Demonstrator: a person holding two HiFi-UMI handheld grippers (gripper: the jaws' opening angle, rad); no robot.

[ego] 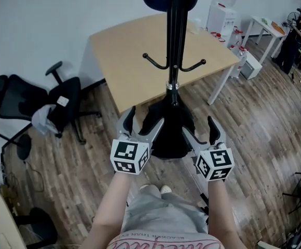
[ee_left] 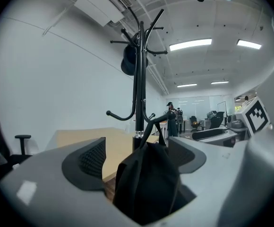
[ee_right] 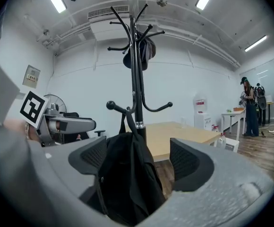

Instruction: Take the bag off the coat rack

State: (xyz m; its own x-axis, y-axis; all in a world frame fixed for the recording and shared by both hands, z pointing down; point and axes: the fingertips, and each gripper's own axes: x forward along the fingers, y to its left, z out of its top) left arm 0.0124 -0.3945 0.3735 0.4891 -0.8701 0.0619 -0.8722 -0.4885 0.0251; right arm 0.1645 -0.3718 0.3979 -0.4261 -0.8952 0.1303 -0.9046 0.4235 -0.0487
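Left gripper and right gripper stand open around the black bag at the coat rack. Clamp it, then lift its strap, probably hooked.

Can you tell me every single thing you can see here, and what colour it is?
coat rack: one, black, in front of the table
bag: one, black, hanging low on the coat rack
dark thing: one, blackish, hung at the rack's top
table: one, light wood, behind the rack
office chairs: at least two, black, floor at left
water dispenser: one, white, past the table
standing person: one, dark clothes, far right
left tool, right tool: grey, both open, beside the bag
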